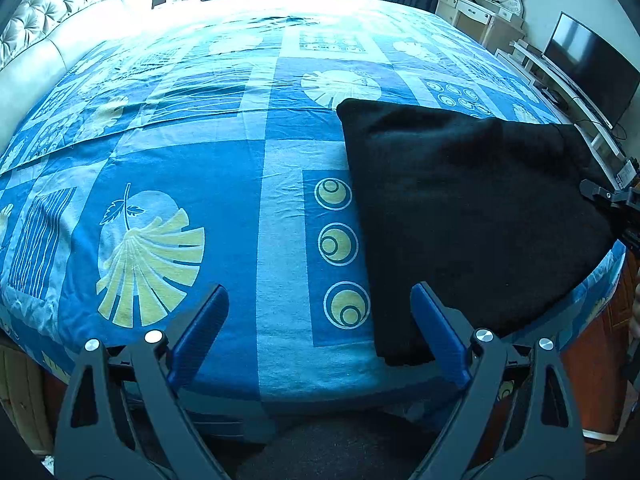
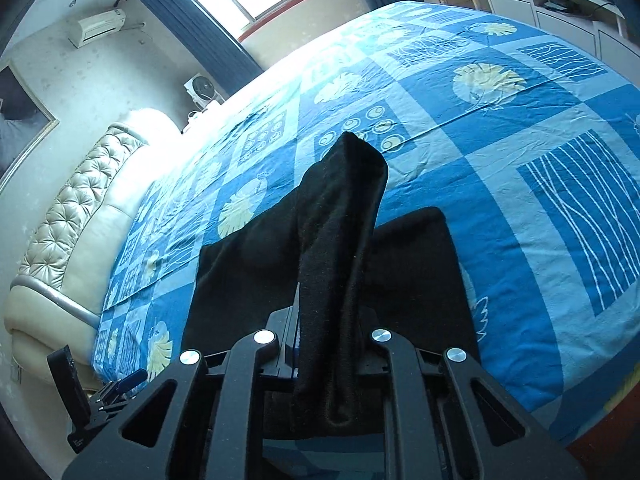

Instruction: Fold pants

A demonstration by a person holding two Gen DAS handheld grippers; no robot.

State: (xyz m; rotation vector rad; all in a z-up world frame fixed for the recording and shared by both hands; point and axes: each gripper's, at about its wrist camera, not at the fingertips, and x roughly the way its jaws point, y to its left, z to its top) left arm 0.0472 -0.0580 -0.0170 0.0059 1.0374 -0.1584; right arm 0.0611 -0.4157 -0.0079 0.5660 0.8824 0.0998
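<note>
The black pants (image 1: 472, 216) lie on the bed (image 1: 240, 208), near its front edge, already folded into a compact shape. I judge that a further fold is in hand: the right tool (image 2: 320, 344) is clenched on a bunched edge of the cloth and holds it up above the rest. The next move probably calls for carrying this edge across and laying it flat. The left tool (image 1: 320, 332) is spread wide and empty, its right finger just beside the near corner of the pants.
</note>
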